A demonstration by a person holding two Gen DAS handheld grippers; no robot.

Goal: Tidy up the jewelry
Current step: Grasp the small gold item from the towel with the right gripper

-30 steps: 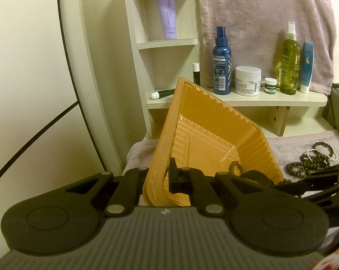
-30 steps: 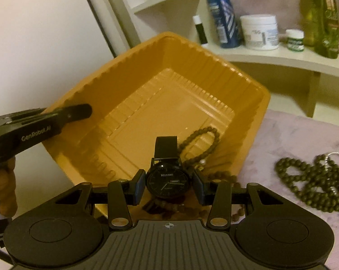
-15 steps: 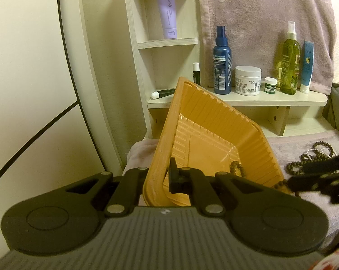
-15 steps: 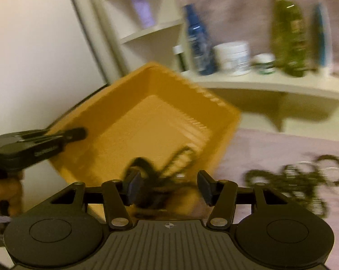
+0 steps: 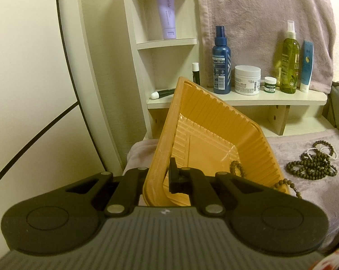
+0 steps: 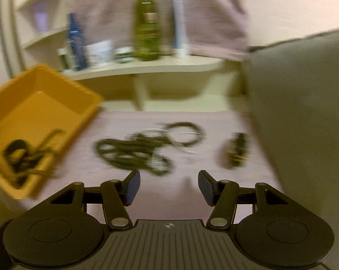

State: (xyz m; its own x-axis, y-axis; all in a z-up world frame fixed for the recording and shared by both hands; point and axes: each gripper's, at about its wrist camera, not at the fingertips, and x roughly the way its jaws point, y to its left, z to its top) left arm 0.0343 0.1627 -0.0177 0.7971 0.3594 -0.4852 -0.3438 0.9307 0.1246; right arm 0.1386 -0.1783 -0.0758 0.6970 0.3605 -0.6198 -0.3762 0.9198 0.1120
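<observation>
A white jar (image 5: 247, 79) on the shelf carried a label with the word "CREAM" – the smaller print around it was too fine to read. Beside it, a small green-lidded pot (image 5: 270, 84) read "MENTHOLATUM" on a dark band. A lilac tube (image 5: 168, 14) bore script lettering and a blue spray bottle (image 5: 221, 61) a barcode – neither legible.

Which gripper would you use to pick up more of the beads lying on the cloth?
Probably the right gripper: it is open and empty, facing the bead strands on the cloth. The left gripper is shut on the orange tray's rim, holding it tilted.
</observation>
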